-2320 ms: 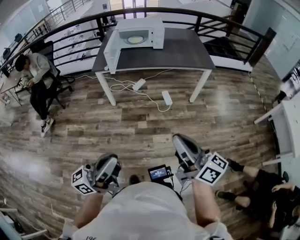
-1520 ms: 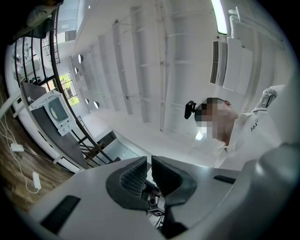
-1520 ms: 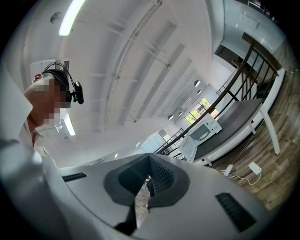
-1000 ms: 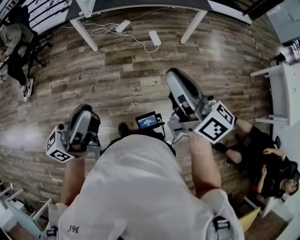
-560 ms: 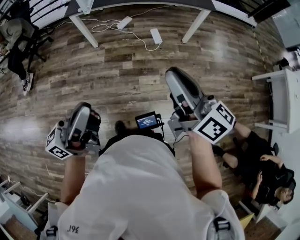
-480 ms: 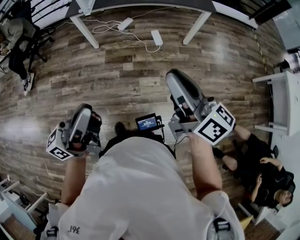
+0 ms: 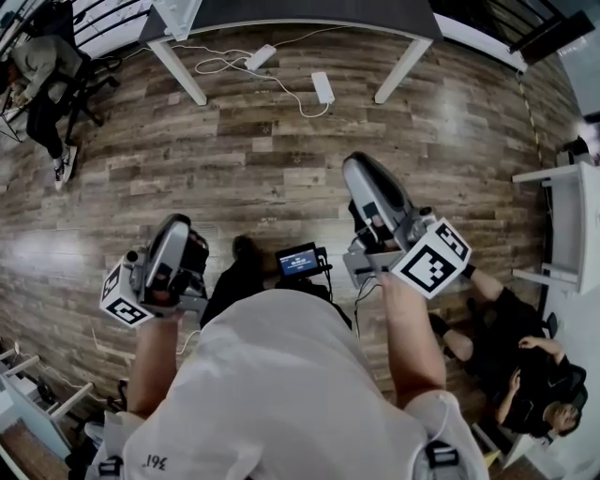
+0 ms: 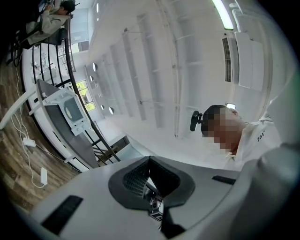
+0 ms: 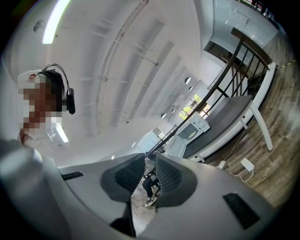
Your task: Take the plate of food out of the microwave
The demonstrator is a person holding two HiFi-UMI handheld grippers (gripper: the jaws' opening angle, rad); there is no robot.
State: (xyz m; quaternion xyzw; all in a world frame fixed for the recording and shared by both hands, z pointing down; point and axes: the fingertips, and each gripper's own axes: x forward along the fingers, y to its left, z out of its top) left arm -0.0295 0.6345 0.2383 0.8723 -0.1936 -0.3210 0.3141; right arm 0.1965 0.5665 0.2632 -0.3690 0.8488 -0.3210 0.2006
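Note:
The white microwave [image 8: 70,111] stands far off on a dark table [image 8: 51,119] with its door swung open. A pale round plate of food [image 8: 73,108] shows inside it, too small for detail. The right gripper view also holds the microwave [image 9: 193,129], again at a distance. In the head view only the table's front edge [image 7: 300,13] shows at the top. My left gripper [image 7: 178,230] and right gripper [image 7: 361,167] are raised in front of my chest, over the wood floor and far from the table. The left pads [image 8: 133,178] meet at their tips. The right pads [image 9: 171,176] stand a narrow gap apart with nothing between them.
Power strips and cables [image 7: 322,87] lie on the floor under the table. One person sits on a chair at far left [image 7: 42,75], and another sits at lower right [image 7: 525,366]. A white desk [image 7: 572,225] stands at the right. A black railing [image 9: 234,65] runs behind the table.
The head view has dipped from the table and microwave down to the floor and my grippers. Over the last second both grippers slid slightly lower in view.

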